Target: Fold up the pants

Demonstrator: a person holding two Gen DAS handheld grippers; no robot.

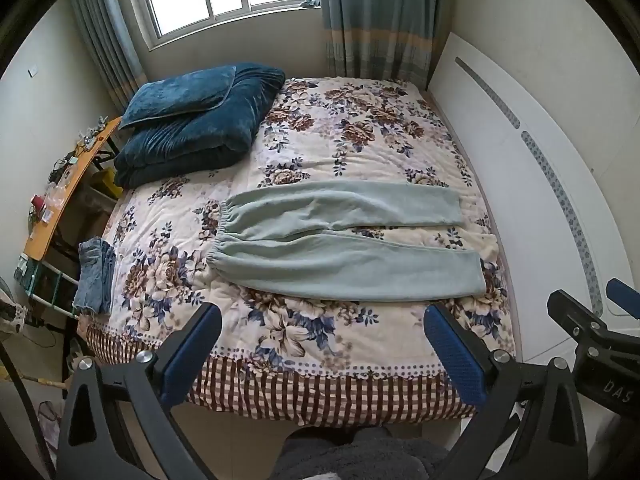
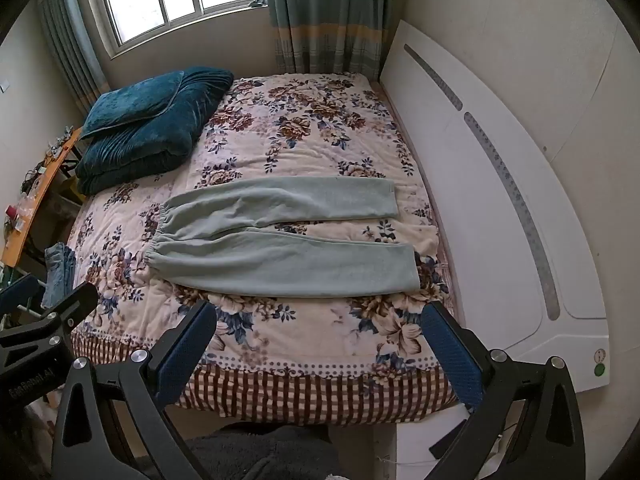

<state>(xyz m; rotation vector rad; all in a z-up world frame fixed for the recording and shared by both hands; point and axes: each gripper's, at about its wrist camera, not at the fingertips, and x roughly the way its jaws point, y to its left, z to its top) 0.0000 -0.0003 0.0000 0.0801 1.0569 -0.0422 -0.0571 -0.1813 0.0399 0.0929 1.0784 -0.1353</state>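
Nearest my lens, at the bottom of the left wrist view, the left gripper [image 1: 322, 320] has its jaws spread wide with nothing between them, hanging above the near edge of the bed [image 1: 304, 392]. At the bottom of the right wrist view, I see the right gripper [image 2: 318, 318] the same way: jaws released and empty, over the checked border of the quilt [image 2: 280, 344]. Each gripper also shows in the other's view, the right one at the lower right of the left view and the left one at the lower left of the right view.

Past both grippers, the pants [image 1: 344, 236] lie flat across the middle of the bed, apart from the jaws. They are pale green, with the elastic waistband toward the left of the frame and both legs running to the right, a narrow gap between them. In the right view the pants [image 2: 280, 232] lie the same way.

At upper left, a blue pillow [image 1: 180, 94] rests on a folded blue blanket [image 1: 192, 140]. Folded jeans [image 1: 94, 276] lie at the bed's left edge. A white headboard [image 1: 532, 184] runs along the right side.
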